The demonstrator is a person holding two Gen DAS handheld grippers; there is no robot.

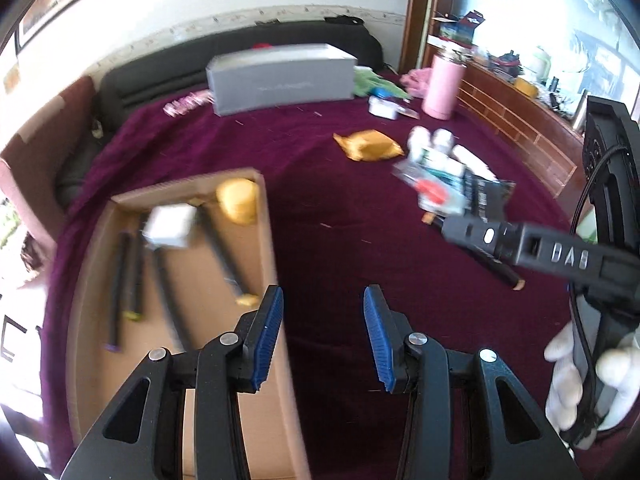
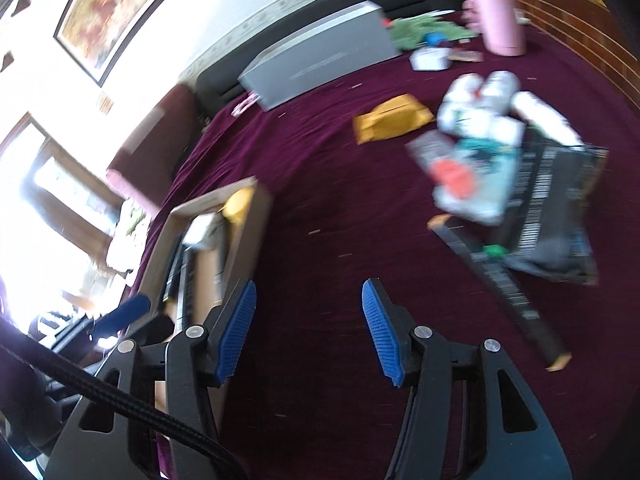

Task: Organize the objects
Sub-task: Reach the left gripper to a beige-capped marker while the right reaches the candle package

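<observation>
A shallow cardboard box (image 1: 276, 240) lies on the maroon cloth at the left. It holds several dark marker pens (image 1: 120, 280), a white cube (image 1: 170, 226) and a yellow lump (image 1: 238, 200). The box also shows in the right wrist view (image 2: 256, 216). My left gripper (image 1: 324, 338) is open and empty, over the box's right edge. My right gripper (image 2: 308, 332) is open and empty above bare cloth. A loose black marker (image 2: 508, 288) lies to its right, partly under a pile of packets (image 2: 476, 168). The pile (image 1: 440, 184) sits right of centre in the left wrist view.
A grey box (image 1: 280, 78) stands at the back. A yellow packet (image 1: 368, 145) lies mid-cloth. A pink tumbler (image 1: 444, 86) and small items sit at the back right. A dark sofa lines the far edge, a wooden rail the right. The right gripper's body (image 1: 560, 256) crosses the left wrist view.
</observation>
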